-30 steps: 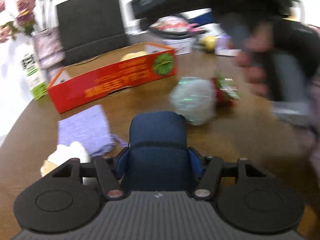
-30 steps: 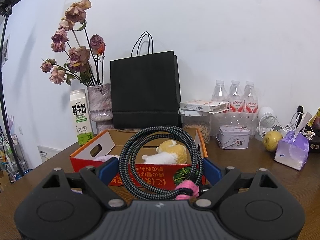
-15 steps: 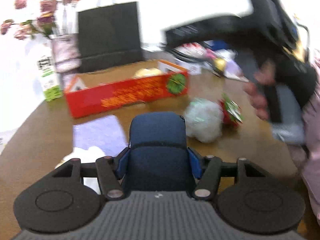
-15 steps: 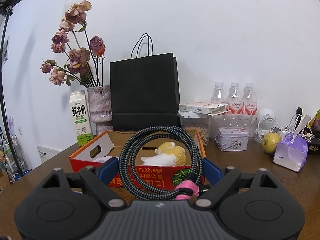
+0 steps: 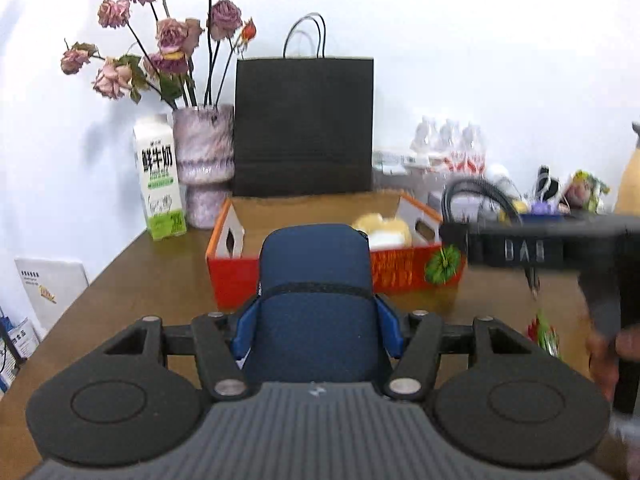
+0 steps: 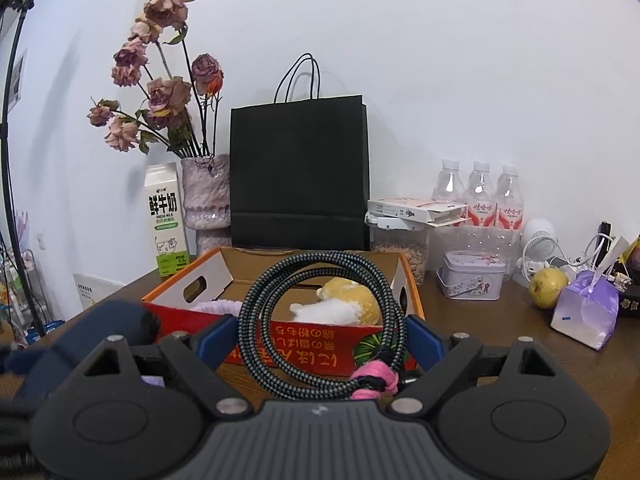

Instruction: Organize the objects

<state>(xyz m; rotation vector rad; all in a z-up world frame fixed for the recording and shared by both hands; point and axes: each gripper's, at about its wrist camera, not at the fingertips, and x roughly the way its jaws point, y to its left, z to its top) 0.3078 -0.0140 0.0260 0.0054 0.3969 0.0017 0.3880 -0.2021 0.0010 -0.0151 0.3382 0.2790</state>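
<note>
My left gripper (image 5: 316, 320) is clamped on a navy pouch (image 5: 314, 280), blue pads pressing both its sides, held above the wooden table (image 5: 160, 276) in front of the red cardboard box (image 5: 236, 280). My right gripper (image 6: 320, 340) grips a coiled braided cable (image 6: 316, 316) standing upright between the pads, pink tie (image 6: 374, 378) at its lower right, also in front of the box.

Left view only: my right gripper seen from outside as a blurred black bar at right edge, cable loop above it, my hand (image 5: 612, 356) on the handle; red-green wrapped thing (image 5: 542, 330) on the table below it, blurred. Pouch blocks the box's front middle and part of its inside.

Right view only: a lilac knit piece (image 6: 218, 306) inside the box at left, a bit of lilac cloth (image 6: 154, 380) under the gripper, the navy pouch seen from the side at lower left, blurred. Cable loop frames the yellow-white plush (image 6: 344, 304) lying in the box.

Behind the box: black paper bag (image 6: 300, 172), vase of dried roses (image 6: 206, 196), milk carton (image 6: 168, 220). To the right: water bottles (image 6: 478, 200), clear seed jar (image 6: 400, 248), small tin (image 6: 472, 278), yellow fruit (image 6: 547, 287), purple tissue pack (image 6: 586, 314).
</note>
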